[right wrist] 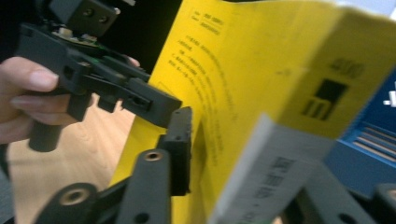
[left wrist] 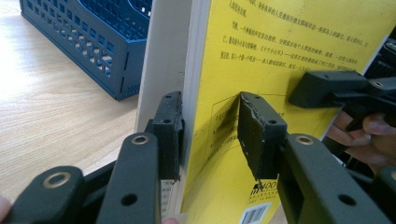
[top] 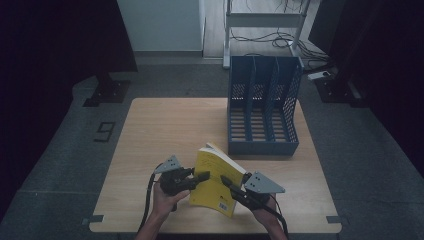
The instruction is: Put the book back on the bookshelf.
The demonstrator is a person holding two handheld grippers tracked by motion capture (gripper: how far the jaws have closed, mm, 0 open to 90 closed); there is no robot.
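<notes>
Wooden bench (top: 165,130) carries an empty blue file rack (top: 263,107) at upper right, while both grippers' fingers clamp the yellow book (top: 216,180) held upright at lower centre, not yet filed.

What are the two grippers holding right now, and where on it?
Both grip the yellow book: left gripper pinches its page-edge side, right gripper clamps the spine side.
</notes>
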